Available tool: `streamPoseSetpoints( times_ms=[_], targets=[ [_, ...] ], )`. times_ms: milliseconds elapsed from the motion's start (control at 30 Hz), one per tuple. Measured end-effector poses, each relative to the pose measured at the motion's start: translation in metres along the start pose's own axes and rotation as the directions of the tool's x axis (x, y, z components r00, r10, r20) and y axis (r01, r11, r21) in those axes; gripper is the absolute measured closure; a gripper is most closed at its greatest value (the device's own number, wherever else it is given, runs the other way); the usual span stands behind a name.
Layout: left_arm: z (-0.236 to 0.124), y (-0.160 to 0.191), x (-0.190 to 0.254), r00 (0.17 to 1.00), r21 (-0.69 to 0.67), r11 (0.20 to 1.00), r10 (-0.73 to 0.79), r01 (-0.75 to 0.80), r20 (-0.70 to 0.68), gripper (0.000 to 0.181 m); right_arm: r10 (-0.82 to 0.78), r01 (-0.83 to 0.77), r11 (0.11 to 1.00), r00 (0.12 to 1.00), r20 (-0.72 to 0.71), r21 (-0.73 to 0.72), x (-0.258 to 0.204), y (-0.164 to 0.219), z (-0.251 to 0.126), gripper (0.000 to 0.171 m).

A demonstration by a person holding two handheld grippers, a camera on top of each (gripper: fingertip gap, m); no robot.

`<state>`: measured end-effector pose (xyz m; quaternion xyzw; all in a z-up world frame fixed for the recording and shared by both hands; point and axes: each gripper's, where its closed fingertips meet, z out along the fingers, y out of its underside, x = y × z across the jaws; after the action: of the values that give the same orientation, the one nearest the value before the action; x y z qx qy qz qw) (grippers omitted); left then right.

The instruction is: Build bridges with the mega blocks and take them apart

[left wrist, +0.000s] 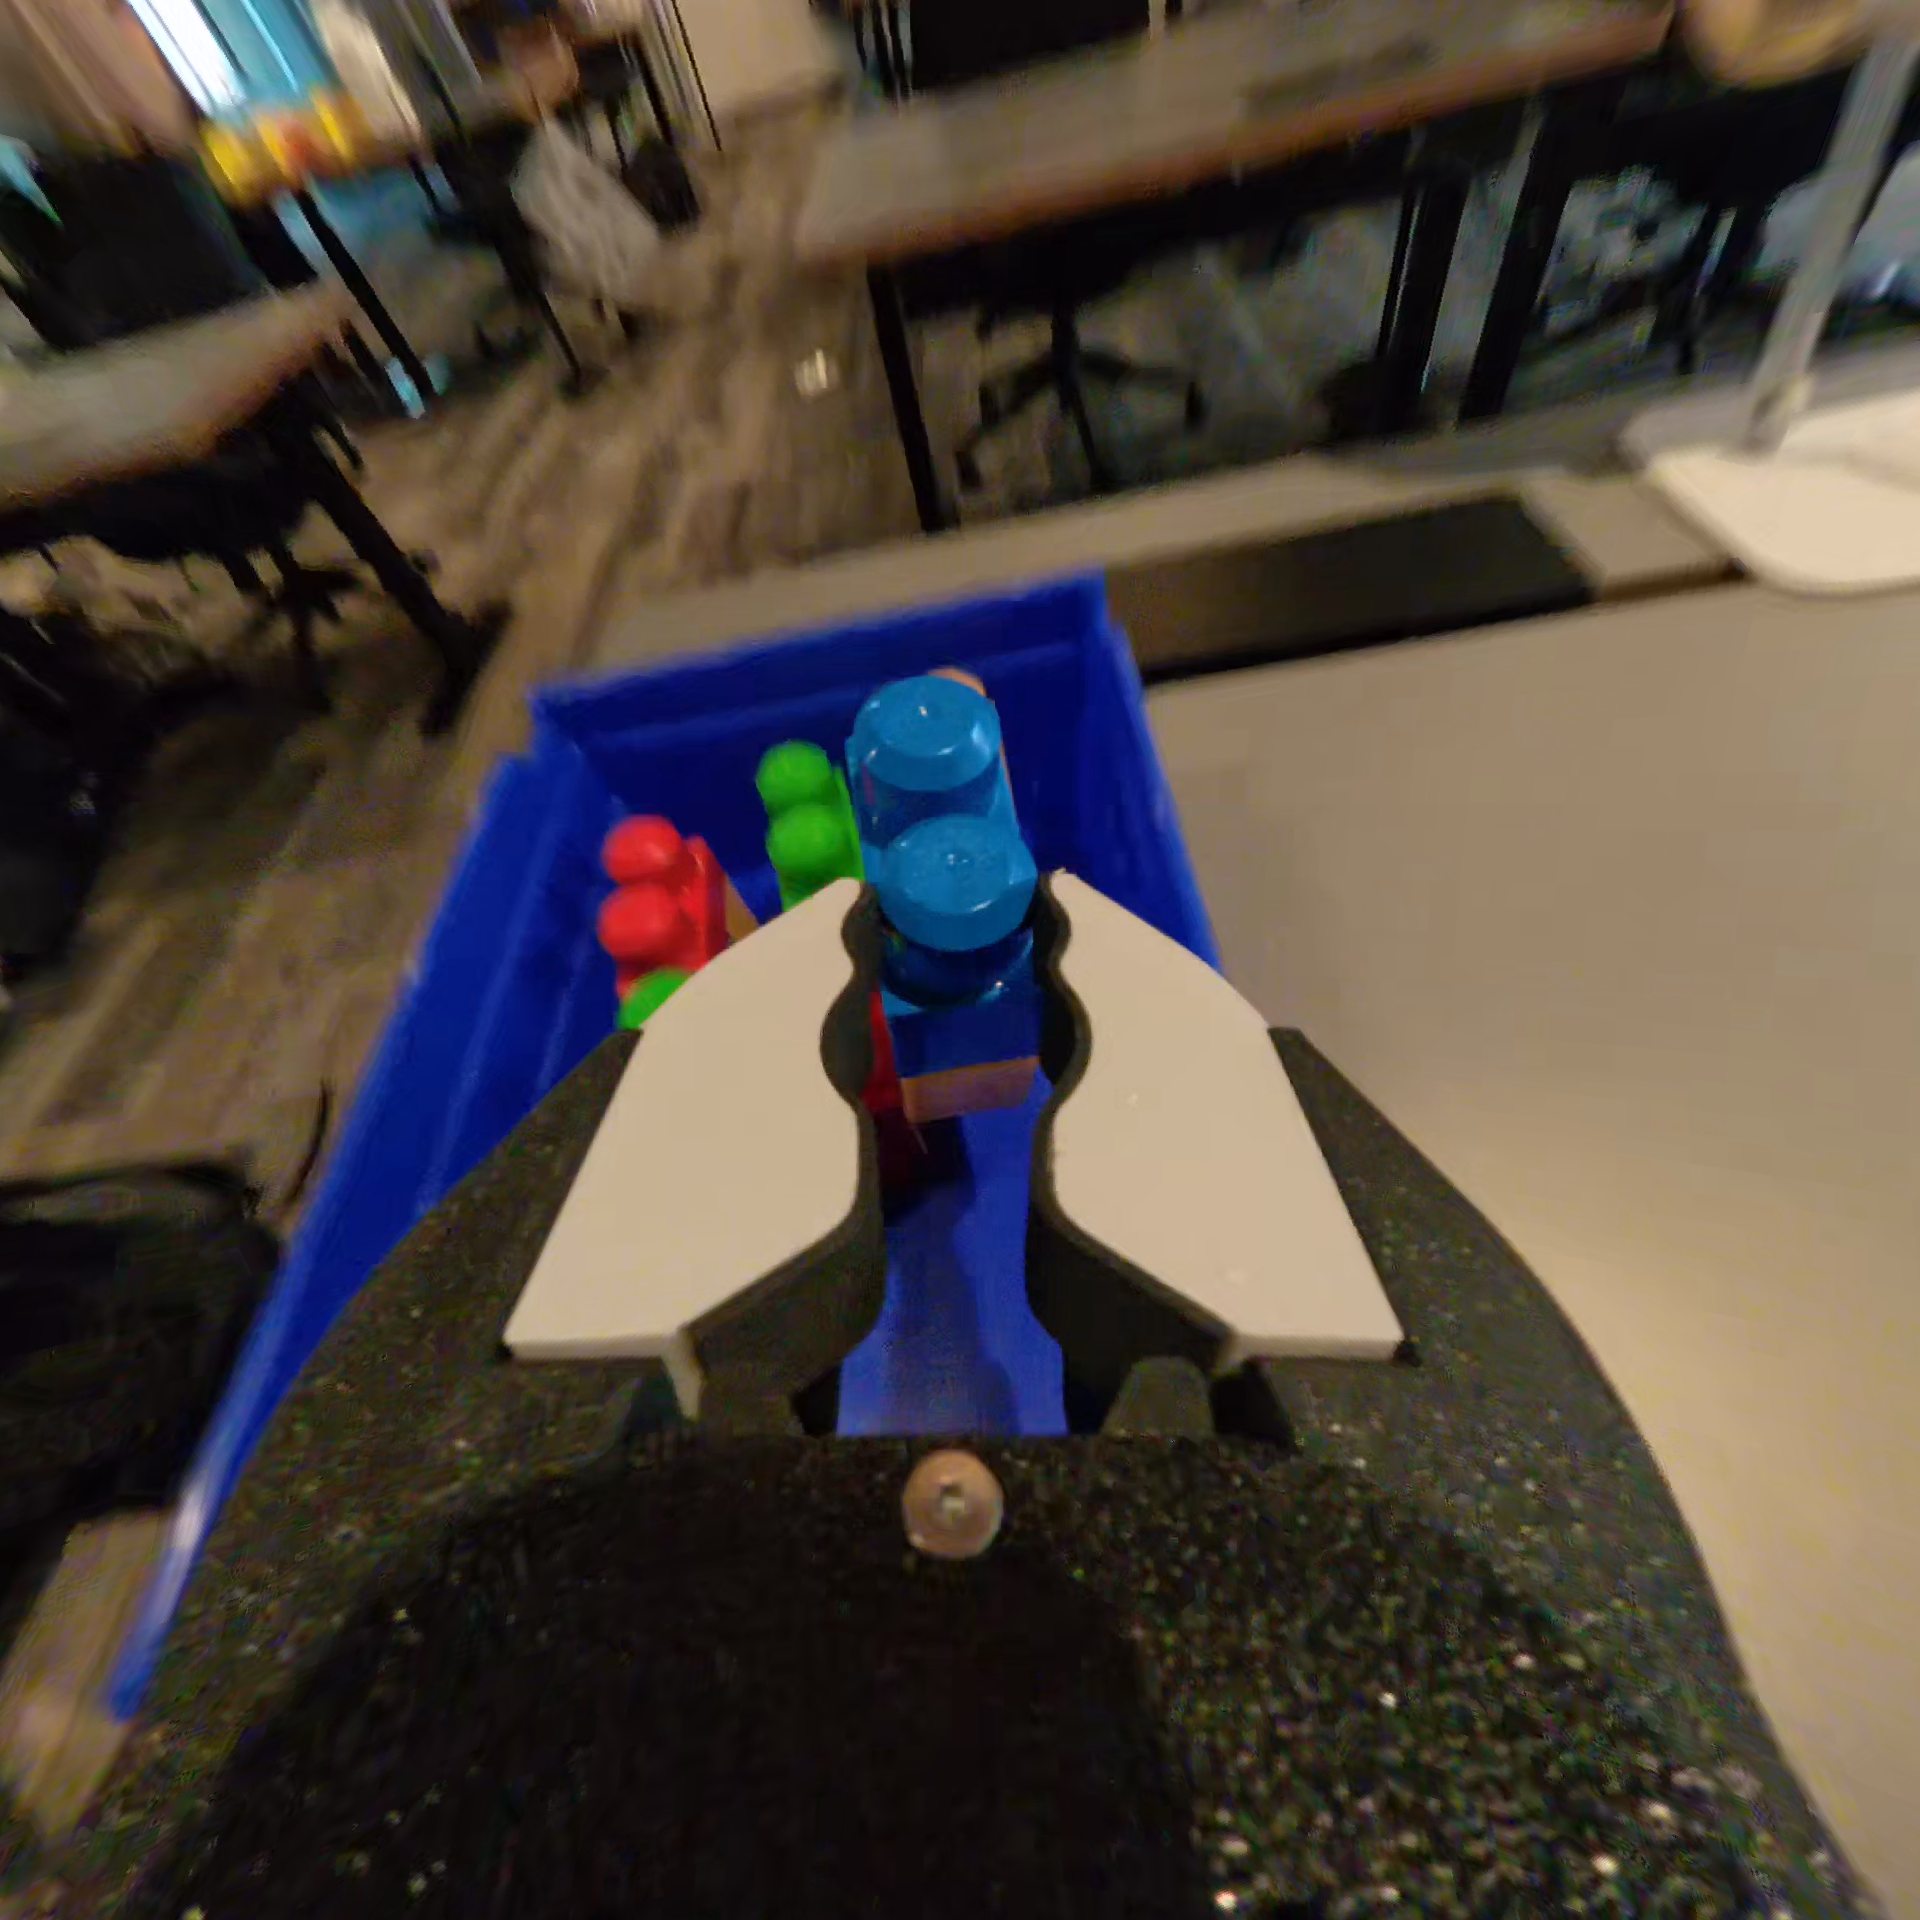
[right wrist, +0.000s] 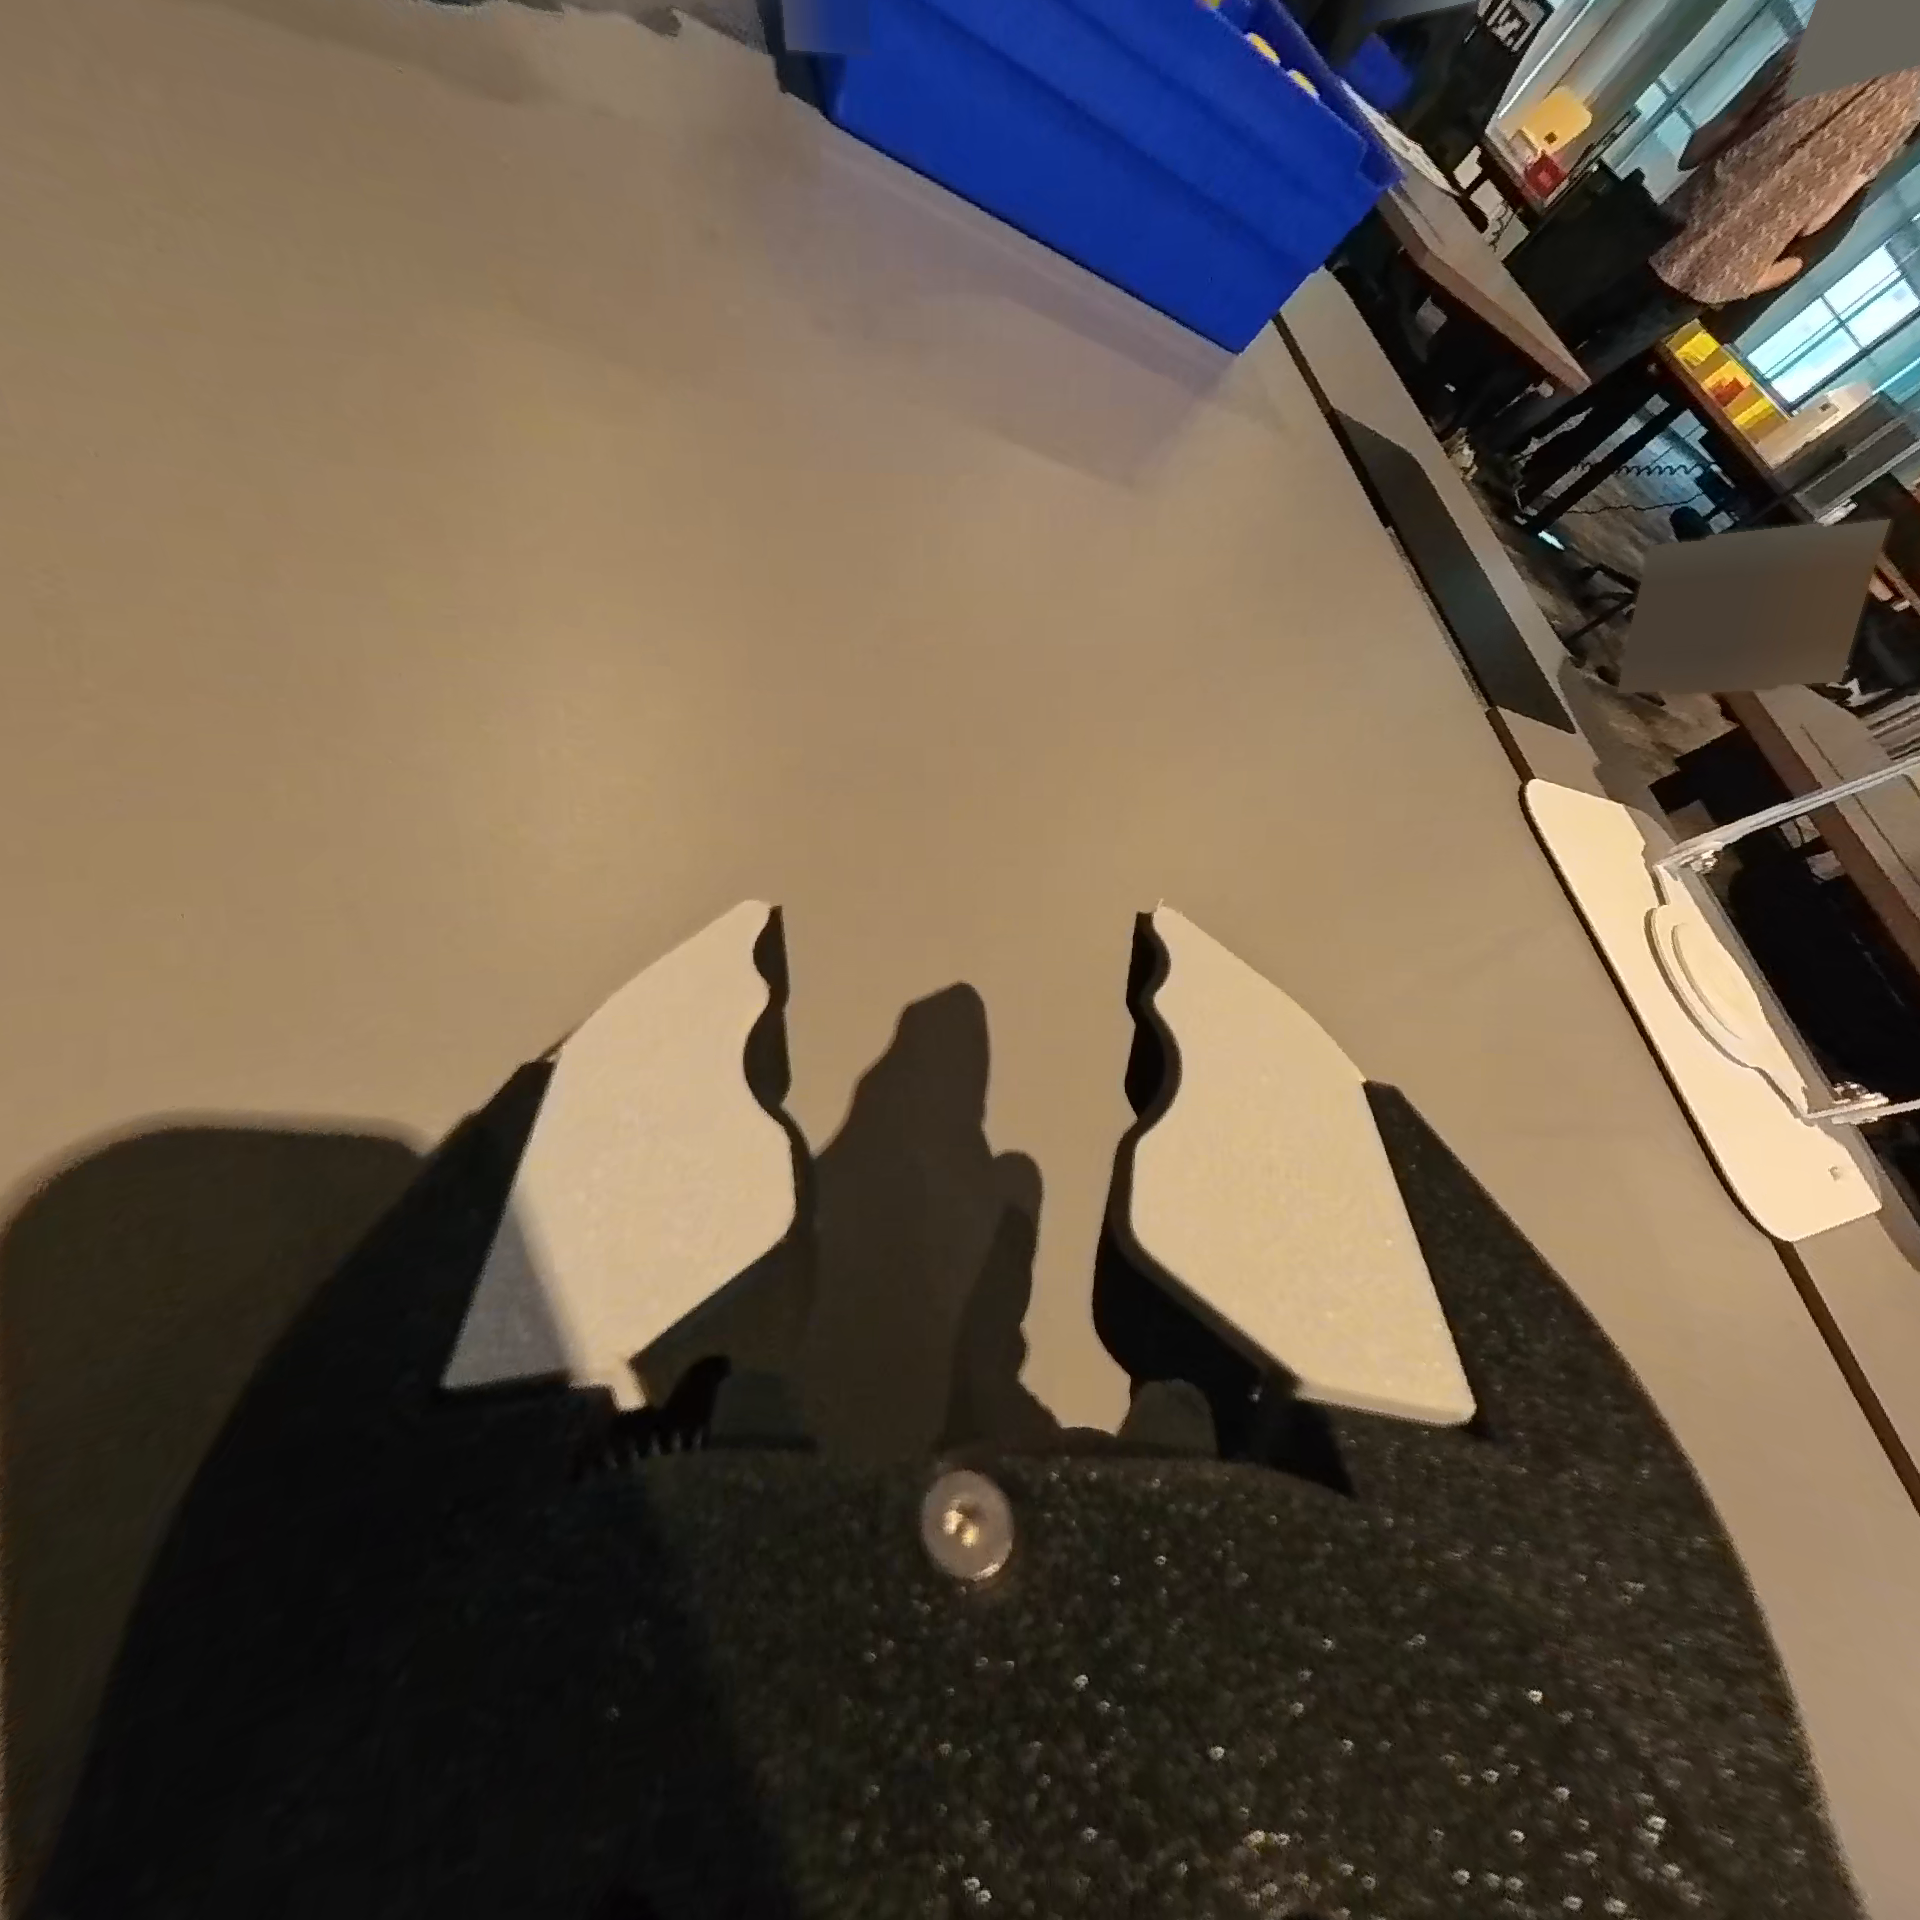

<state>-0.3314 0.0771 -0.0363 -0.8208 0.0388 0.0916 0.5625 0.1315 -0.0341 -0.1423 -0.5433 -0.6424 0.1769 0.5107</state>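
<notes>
The left tongs [left wrist: 951, 904], at centre frame, clamp a blue block [left wrist: 940, 821] above the blue bin [left wrist: 1122, 727] of red and green blocks, apparently lifting a bridge piece, while the right tongs [right wrist: 956, 925] hang wide and empty over the bare grey surface [right wrist: 520, 520].

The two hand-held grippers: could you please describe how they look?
Both look alike: the left hand-held gripper and the right hand-held gripper have speckled black bodies, pale grey finger plates with wavy black inner edges, and a silver screw at the centre. No cables or sleeves show.
</notes>
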Motion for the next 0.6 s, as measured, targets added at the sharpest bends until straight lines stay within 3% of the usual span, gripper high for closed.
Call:
streamPoseSetpoints(
  times_ms=[100, 167, 200, 267, 333, 367, 500, 600],
  targets=[
    [-0.049, -0.063, 0.023, 0.997, 0.271, 0.962, 0.041, -0.022, -0.065, 0.154, 0.024, -0.024, 1.000, 1.000, -0.002, 0.018, 0.003, -0.002, -0.001, 0.108],
    [-0.077, -0.097, 0.067, 0.959, 0.380, 0.924, 0.063, 0.048, -0.276, 0.154, 0.056, -0.055, 0.998, 0.998, -0.001, 0.039, 0.006, -0.004, -0.003, 0.107],
    [-0.088, -0.110, 0.098, 0.901, 0.394, 0.914, 0.086, 0.099, -0.425, 0.154, 0.076, -0.075, 0.996, 0.997, -0.003, 0.056, 0.009, -0.006, -0.004, 0.106],
    [-0.107, -0.122, 0.166, 0.689, 0.350, 0.920, 0.139, 0.175, -0.711, 0.154, 0.134, -0.134, 0.986, 0.991, 0.003, 0.104, 0.016, -0.010, -0.008, 0.105],
    [-0.114, -0.119, 0.230, 0.469, 0.278, 0.946, 0.172, 0.166, -0.866, 0.154, 0.217, -0.216, 0.964, 0.976, 0.008, 0.158, 0.029, -0.013, -0.015, 0.103],
    [-0.110, -0.111, 0.260, 0.401, 0.254, 0.960, 0.186, 0.121, -0.897, 0.154, 0.262, -0.259, 0.948, 0.965, 0.005, 0.185, 0.037, -0.013, -0.021, 0.103],
    [-0.094, -0.049, 0.374, 0.166, 0.196, 0.975, 0.211, -0.101, -0.963, 0.154, 0.465, -0.469, 0.842, 0.882, 0.083, 0.267, 0.063, -0.007, -0.044, 0.102],
    [-0.102, -0.014, 0.427, 0.026, 0.216, 0.952, 0.226, -0.216, -0.974, 0.154, 0.537, -0.569, 0.794, 0.821, 0.193, 0.212, 0.060, 0.004, -0.048, 0.101]
  ],
)
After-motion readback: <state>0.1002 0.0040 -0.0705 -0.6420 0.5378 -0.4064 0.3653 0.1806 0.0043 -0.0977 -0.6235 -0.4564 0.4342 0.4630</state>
